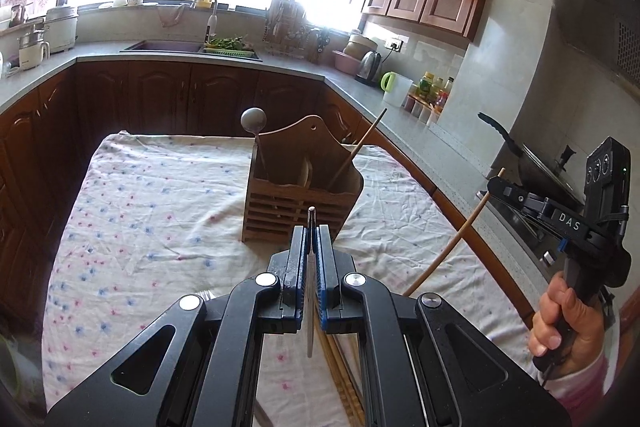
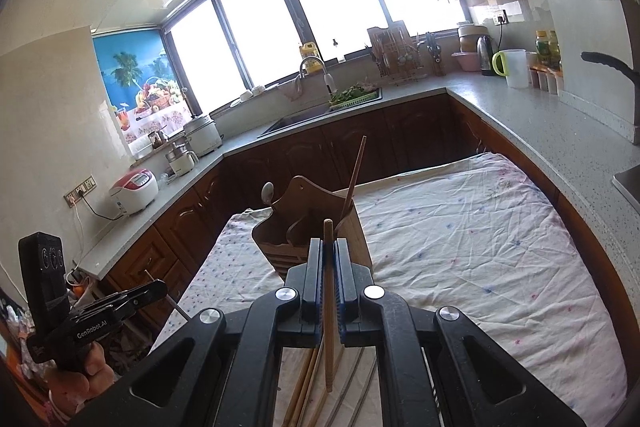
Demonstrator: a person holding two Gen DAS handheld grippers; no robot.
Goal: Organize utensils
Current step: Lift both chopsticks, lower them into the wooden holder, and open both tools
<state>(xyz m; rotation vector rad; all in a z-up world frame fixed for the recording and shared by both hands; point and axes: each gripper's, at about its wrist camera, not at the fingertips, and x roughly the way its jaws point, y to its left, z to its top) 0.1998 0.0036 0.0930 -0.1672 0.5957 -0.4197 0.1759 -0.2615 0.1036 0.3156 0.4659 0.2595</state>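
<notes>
A wooden utensil holder [image 1: 302,183] stands on the cloth-covered table [image 1: 160,195]; it also shows in the right wrist view [image 2: 316,227]. A spoon [image 1: 253,120] and a wooden chopstick [image 1: 358,149] stand in it. My left gripper [image 1: 311,233] is shut on a thin metal chopstick [image 1: 310,267], just in front of the holder. My right gripper [image 2: 329,247] is shut on a wooden chopstick [image 2: 328,307], close behind the holder. From the left wrist view that chopstick [image 1: 452,235] slants at the right. Several loose chopsticks [image 2: 308,383] lie on the cloth below the grippers.
Kitchen counters [image 2: 520,111] run around the table on three sides, with a sink [image 2: 304,117], kettle [image 2: 486,55], jug [image 2: 512,67], rice cookers [image 2: 134,189] and a wok [image 1: 536,163] on the stove at right.
</notes>
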